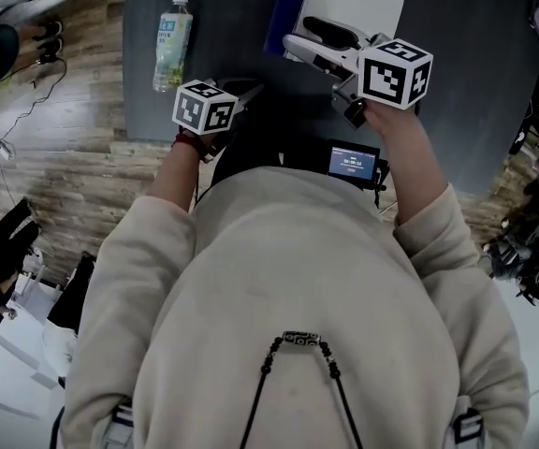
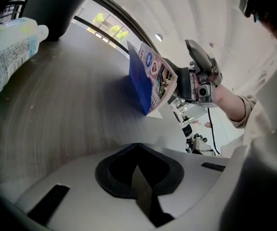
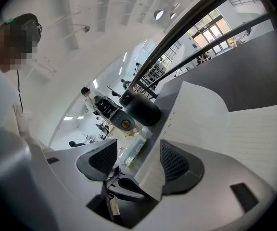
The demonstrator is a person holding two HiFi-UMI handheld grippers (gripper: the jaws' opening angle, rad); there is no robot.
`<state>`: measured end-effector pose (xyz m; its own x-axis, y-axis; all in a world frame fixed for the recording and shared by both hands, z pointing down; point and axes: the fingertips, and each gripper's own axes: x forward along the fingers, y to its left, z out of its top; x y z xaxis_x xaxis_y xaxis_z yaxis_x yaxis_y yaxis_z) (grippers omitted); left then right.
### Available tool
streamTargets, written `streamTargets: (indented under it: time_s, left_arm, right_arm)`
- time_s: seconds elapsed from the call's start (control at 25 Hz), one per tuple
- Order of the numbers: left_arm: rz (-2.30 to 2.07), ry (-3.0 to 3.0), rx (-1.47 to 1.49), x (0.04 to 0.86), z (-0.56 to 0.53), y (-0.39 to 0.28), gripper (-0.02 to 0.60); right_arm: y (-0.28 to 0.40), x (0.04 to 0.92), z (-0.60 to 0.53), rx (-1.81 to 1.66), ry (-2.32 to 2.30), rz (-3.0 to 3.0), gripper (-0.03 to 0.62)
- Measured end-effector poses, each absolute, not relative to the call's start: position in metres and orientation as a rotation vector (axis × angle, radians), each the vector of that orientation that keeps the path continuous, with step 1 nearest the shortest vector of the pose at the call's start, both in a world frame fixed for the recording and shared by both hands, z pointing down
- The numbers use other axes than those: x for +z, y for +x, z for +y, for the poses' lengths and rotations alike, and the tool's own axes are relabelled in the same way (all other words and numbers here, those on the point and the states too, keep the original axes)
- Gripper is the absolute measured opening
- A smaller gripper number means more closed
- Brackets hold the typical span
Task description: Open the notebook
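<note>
The notebook (image 1: 356, 6) lies at the far side of the grey table (image 1: 218, 36), showing a white page and a blue edge. In the left gripper view its blue printed cover (image 2: 150, 83) stands lifted off the table. My right gripper (image 1: 299, 41) reaches to that cover. In the right gripper view the lifted leaf's (image 3: 196, 112) edge runs between the two pads, and the right gripper (image 3: 138, 163) is open with its jaws well apart. A lined page (image 3: 258, 134) lies flat beside it. My left gripper (image 1: 251, 90) hovers near the table's front, and the left gripper (image 2: 138, 177) is shut and empty.
A clear plastic bottle (image 1: 171, 40) lies on the table at the left, also visible as the bottle (image 2: 6, 52) and the bottle (image 3: 133, 148). A black rounded object (image 3: 141, 109) sits beyond it. A small device with a lit screen (image 1: 354, 162) hangs at the person's chest. Wooden floor (image 1: 54, 157) surrounds the table.
</note>
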<state>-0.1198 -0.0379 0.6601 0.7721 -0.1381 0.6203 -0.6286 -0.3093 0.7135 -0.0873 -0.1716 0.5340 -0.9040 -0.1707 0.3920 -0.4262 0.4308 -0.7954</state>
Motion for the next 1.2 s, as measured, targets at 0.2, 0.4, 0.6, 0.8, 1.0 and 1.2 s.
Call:
streamTargets:
  time_s: [0.2,0.4,0.6,0.8,1.0,1.2]
  left_arm:
    - [-0.626,1.827,0.435,0.646,-0.044,-0.130,0.005]
    - [-0.632,1.868,0.366,0.620,-0.051,-0.136,0.005]
    - [-0.591,1.965,0.331,0.588,-0.072,-0.124,0.005]
    - [-0.580,2.023,0.308,0.558,-0.077,-0.119,0.005]
    - [-0.625,2.018,0.184,0.520,-0.100,-0.108,0.005]
    - [-0.655,2.061,0.103,0.469,-0.114,-0.094,0.005]
  right_arm:
    - [-0.112,0.544,-0.163,1.414,0.449,-2.399,0.288]
    - [-0.112,0.527,-0.158,1.389,0.479,-2.388,0.288]
    - [-0.085,0.495,-0.162,1.334,0.579,-2.410,0.288]
    - [-0.055,0.481,-0.138,1.331,0.634,-2.394,0.288]
    - [-0.013,0.465,-0.132,1.353,0.713,-2.431,0.288]
    - [0.032,0.445,-0.130,1.392,0.822,-2.505,0.263]
